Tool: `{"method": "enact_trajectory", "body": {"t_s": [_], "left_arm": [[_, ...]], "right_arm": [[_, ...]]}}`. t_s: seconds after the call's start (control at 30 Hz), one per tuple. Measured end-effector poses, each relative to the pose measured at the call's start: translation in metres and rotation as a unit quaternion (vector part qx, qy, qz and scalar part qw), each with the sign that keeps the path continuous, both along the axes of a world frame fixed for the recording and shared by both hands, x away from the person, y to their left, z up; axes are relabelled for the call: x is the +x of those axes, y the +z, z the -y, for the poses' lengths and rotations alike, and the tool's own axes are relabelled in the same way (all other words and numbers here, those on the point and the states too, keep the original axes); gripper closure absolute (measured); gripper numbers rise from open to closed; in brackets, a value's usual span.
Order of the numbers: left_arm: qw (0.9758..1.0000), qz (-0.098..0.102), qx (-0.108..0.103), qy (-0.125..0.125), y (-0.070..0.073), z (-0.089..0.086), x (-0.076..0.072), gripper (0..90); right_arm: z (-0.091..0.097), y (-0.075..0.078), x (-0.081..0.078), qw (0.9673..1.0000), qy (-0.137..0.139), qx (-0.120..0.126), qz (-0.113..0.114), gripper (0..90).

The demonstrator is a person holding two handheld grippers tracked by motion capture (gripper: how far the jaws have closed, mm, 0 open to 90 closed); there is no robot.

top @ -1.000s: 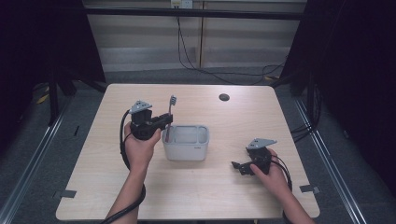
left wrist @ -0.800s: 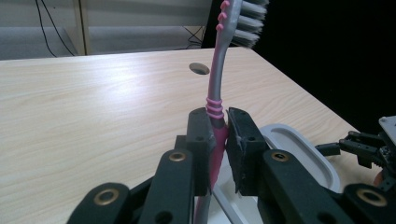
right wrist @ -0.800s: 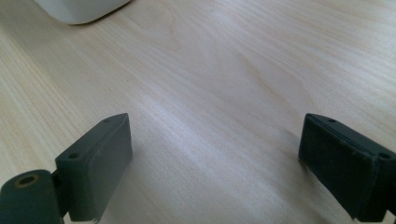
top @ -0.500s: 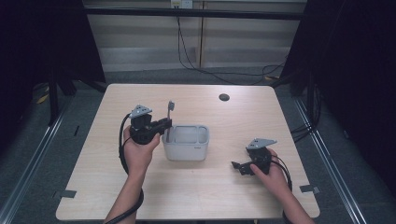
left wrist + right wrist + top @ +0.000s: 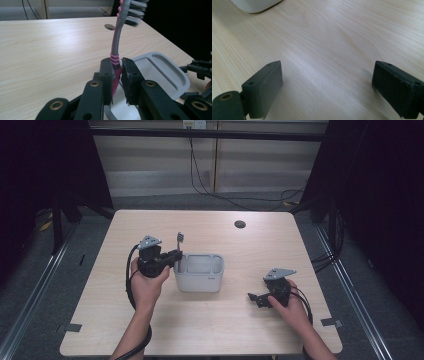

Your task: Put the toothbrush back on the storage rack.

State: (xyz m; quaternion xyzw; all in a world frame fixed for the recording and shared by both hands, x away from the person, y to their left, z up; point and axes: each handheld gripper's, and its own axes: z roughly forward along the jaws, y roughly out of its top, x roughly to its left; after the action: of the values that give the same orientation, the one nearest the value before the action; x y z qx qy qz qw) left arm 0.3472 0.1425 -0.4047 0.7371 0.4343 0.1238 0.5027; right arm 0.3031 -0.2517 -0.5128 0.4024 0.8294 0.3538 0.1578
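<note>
While left gripper (image 5: 116, 75) clamps, toothbrush (image 5: 117, 42) upright, bristles topmost

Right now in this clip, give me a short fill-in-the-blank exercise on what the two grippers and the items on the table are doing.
1. The left gripper is shut on a pink and grey ____.
2. The toothbrush is held upright with its ____ end at the top.
3. Its lower end hangs over the left compartment of the white ____ in the middle of the table.
4. The right gripper rests near the table with its jaws ____ and nothing between them.

Missing words: toothbrush; bristle; holder; open
</note>
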Motion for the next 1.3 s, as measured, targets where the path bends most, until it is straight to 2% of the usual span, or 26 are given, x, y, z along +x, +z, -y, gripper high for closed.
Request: {"method": "enact_trajectory", "body": {"t_s": [0.83, 0.93, 1.3], "left_arm": [[0.9997, -0.002, 0.022, -0.004, -0.0074, -0.0007, -0.0062, 78.9], [0.9995, -0.003, 0.03, -0.008, -0.0082, -0.0005, -0.0063, 78.9], [0.9995, -0.004, 0.031, -0.011, -0.0095, 0.0002, -0.0076, 78.8]], "right_arm": [[0.0, 0.0, 0.0, 1.0, 0.0, 0.0, 0.0, 8.9], [0.0, 0.0, 0.0, 1.0, 0.0, 0.0, 0.0, 9.0], [0.0, 0.0, 0.0, 1.0, 0.0, 0.0, 0.0, 9.0]]}}
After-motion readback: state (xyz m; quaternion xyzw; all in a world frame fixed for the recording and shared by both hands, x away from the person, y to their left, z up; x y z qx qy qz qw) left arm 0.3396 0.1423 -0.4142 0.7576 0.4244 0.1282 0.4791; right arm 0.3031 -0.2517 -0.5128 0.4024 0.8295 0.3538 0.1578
